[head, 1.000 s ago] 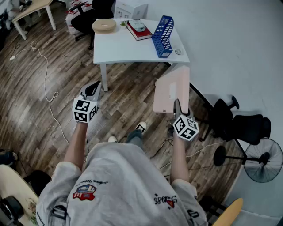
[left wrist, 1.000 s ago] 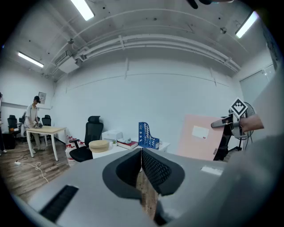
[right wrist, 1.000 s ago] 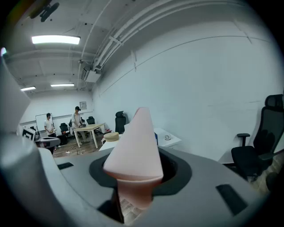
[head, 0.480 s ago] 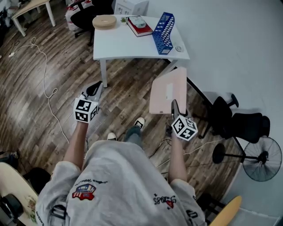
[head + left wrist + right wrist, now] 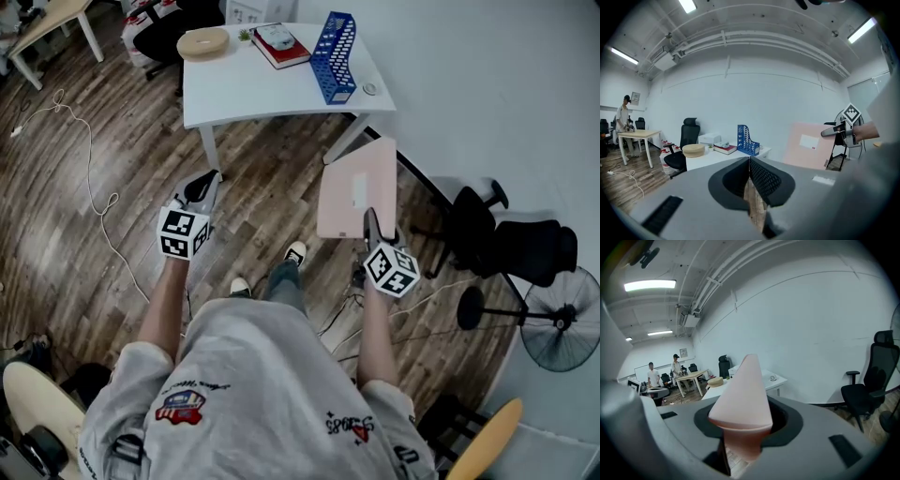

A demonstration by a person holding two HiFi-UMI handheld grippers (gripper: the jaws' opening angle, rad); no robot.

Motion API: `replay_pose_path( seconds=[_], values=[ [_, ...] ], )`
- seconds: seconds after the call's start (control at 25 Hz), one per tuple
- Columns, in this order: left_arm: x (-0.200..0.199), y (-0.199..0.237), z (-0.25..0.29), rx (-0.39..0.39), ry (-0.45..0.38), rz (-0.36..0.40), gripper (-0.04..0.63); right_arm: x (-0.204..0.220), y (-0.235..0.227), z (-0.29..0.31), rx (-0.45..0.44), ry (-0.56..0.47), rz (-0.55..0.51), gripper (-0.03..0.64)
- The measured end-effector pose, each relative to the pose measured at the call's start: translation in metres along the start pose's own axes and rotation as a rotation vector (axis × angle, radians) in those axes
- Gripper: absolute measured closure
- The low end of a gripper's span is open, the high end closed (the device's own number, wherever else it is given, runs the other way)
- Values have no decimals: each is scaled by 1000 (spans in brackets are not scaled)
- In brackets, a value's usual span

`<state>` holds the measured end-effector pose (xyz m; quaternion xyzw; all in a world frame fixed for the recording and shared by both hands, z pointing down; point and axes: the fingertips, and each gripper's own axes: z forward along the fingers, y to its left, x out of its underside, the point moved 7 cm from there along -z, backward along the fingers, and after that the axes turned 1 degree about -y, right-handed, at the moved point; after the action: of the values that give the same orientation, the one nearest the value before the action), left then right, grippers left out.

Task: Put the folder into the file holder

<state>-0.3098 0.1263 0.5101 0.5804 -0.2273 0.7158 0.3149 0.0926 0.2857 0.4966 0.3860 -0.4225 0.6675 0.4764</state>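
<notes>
Folder (image 5: 354, 183) gripped by right claw (image 5: 369, 217); left claw (image 5: 205, 178) closed; book (image 5: 280, 49) beside file holder (image 5: 334, 54).

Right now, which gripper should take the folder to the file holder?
Right: the right gripper holds the pink folder, and the blue file holder stands toward its side; the left gripper is shut, empty.

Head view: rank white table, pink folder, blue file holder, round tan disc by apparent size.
1. white table
2. pink folder, though it is nearer the camera, which inflates it
3. blue file holder
4. round tan disc
</notes>
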Motion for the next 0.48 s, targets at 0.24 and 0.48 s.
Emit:
replay_pose_path(
  seconds=[0.24,0.48],
  values=[
    [3,-13,35,31,40,-11,589,-1,-26,16,17,28,29,445],
    [11,-25,81,37,89,-21,589,2,-60,49,19,71,46,445]
  ],
)
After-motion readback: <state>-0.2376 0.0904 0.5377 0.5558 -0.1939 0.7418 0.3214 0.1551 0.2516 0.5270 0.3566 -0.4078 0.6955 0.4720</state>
